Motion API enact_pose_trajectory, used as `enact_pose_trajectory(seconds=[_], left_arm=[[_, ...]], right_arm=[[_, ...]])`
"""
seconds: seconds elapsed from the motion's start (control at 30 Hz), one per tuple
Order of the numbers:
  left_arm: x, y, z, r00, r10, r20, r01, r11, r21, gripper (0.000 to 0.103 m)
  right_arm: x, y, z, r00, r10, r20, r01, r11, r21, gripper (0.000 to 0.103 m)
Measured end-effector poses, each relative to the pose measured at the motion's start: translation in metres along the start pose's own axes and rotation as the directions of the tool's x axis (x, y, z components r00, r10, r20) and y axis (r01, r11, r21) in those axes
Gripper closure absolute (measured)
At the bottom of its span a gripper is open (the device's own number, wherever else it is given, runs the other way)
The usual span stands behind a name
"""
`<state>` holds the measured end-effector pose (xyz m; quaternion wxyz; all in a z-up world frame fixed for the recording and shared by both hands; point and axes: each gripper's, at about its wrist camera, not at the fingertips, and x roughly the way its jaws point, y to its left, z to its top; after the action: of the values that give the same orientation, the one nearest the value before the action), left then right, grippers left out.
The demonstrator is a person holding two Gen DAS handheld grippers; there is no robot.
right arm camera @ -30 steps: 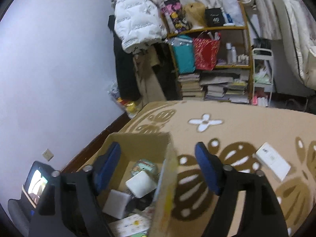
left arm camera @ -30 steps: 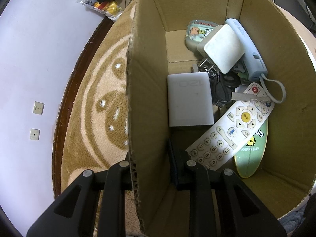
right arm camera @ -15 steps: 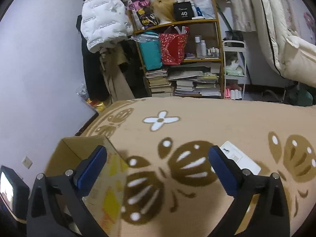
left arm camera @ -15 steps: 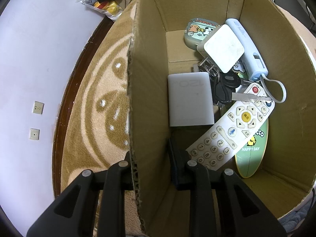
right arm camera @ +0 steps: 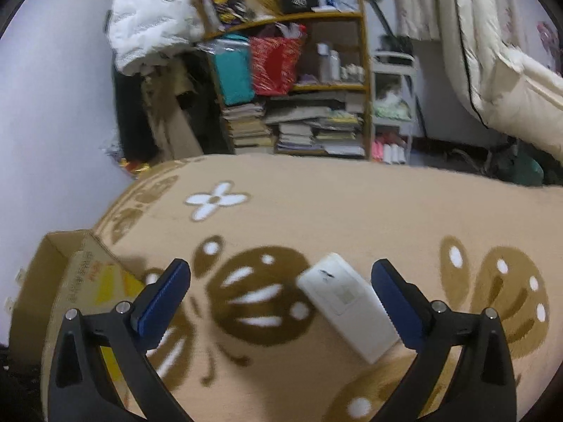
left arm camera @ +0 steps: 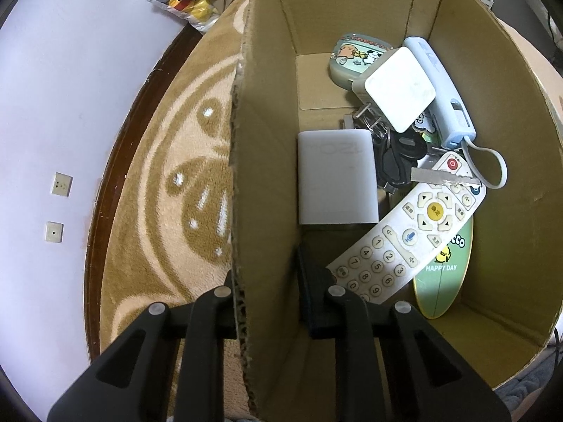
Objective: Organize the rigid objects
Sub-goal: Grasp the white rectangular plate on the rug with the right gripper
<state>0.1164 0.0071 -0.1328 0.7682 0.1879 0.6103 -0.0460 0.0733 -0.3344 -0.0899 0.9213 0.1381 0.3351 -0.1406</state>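
Two sets of tongs here, so two ways we can mess this up. Our left tongs [left arm camera: 271, 302] are clenched on the near wall of the cardboard box [left arm camera: 267, 176], one finger outside, one inside. If we tug or twist while our other hand works, we'd guess the box tips or slides on the rug [right arm camera: 352, 211] and the pile inside shifts: the remote [left arm camera: 408, 232] right by the inner finger, the white power bank [left arm camera: 334, 179] a bit further in, then the square charger [left arm camera: 399, 88] and the cartoon tin [left arm camera: 355, 58] at the back.

Our right tongs [right arm camera: 281, 302] are spread wide and holding nothing. The white block [right arm camera: 346, 306] lies flat on the rug between the fingers, closer to the right one and angled across the gap. Closing like this could catch a corner and skid it away instead of gripping it. It's well apart from the box, which sits off to the left.
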Motion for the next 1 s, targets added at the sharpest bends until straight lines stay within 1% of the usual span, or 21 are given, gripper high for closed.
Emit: enact_pose_trajectory(seconds=[0.1, 0.2, 0.3, 0.37, 0.4, 0.47, 0.53, 0.57, 0.63, 0.7, 0.77, 0.83, 0.9, 0.93, 1.0], left_arm=[[0.0, -0.002, 0.001, 1.0, 0.005, 0.001, -0.005, 1.0, 0.004, 0.084], [-0.002, -0.004, 0.001, 1.0, 0.013, 0.002, -0.013, 1.0, 0.01, 0.084], [-0.002, -0.006, 0.001, 1.0, 0.02, 0.002, -0.02, 1.0, 0.015, 0.084], [-0.002, -0.007, 0.001, 1.0, 0.024, 0.0, -0.024, 1.0, 0.017, 0.083], [-0.002, -0.007, 0.001, 1.0, 0.027, 0.001, -0.027, 1.0, 0.016, 0.083], [-0.002, -0.009, 0.001, 1.0, 0.028, 0.004, -0.028, 0.999, 0.018, 0.083], [-0.002, -0.01, 0.001, 1.0, 0.029, 0.004, -0.029, 0.999, 0.018, 0.083], [-0.002, -0.01, 0.001, 1.0, 0.029, 0.004, -0.029, 0.999, 0.018, 0.083], [-0.002, -0.01, 0.001, 1.0, 0.03, 0.004, -0.03, 0.999, 0.019, 0.082], [-0.002, -0.01, 0.001, 1.0, 0.031, 0.003, -0.032, 0.999, 0.019, 0.082], [-0.002, -0.01, 0.002, 0.999, 0.033, 0.001, -0.033, 0.999, 0.019, 0.082], [-0.001, -0.011, 0.002, 0.999, 0.036, 0.0, -0.036, 0.999, 0.021, 0.082], [-0.001, -0.012, 0.002, 0.999, 0.041, 0.0, -0.041, 0.999, 0.026, 0.082], [-0.001, -0.013, 0.002, 0.999, 0.043, 0.001, -0.043, 0.999, 0.027, 0.082], [-0.001, -0.014, 0.002, 0.999, 0.043, 0.001, -0.043, 0.999, 0.028, 0.082]], right_arm=[[0.011, -0.013, -0.003, 1.0, -0.015, -0.015, 0.015, 0.999, 0.052, 0.0], [0.025, -0.02, -0.003, 0.998, -0.035, -0.06, 0.037, 0.999, 0.019, 0.0], [0.037, -0.028, -0.003, 0.991, -0.017, -0.132, 0.016, 1.0, -0.007, 0.0], [0.04, -0.034, -0.005, 0.99, -0.025, -0.141, 0.022, 1.0, -0.021, 0.0], [0.044, -0.038, -0.006, 0.989, -0.015, -0.149, 0.013, 1.0, -0.019, 0.0], [0.053, -0.045, -0.012, 0.982, 0.0, -0.187, 0.0, 1.0, 0.002, 0.0], [0.059, -0.048, -0.017, 0.979, -0.029, -0.201, 0.026, 1.0, -0.017, 0.0], [0.062, -0.05, -0.019, 0.977, -0.032, -0.209, 0.028, 0.999, -0.021, 0.0], [0.069, -0.058, -0.025, 0.973, -0.022, -0.229, 0.025, 1.0, 0.007, 0.0], [0.072, -0.062, -0.029, 0.973, -0.034, -0.23, 0.036, 0.999, 0.004, 0.0], [0.072, -0.062, -0.031, 0.974, -0.069, -0.217, 0.067, 0.998, -0.017, 0.007], [0.07, -0.061, -0.031, 0.975, -0.072, -0.208, 0.07, 0.997, -0.016, 0.014], [0.07, -0.06, -0.031, 0.973, -0.087, -0.215, 0.084, 0.996, -0.024, 0.029], [0.07, -0.06, -0.03, 0.972, -0.093, -0.216, 0.091, 0.996, -0.019, 0.031], [0.067, -0.064, -0.026, 0.973, -0.08, -0.216, 0.084, 0.996, 0.009, 0.048]])
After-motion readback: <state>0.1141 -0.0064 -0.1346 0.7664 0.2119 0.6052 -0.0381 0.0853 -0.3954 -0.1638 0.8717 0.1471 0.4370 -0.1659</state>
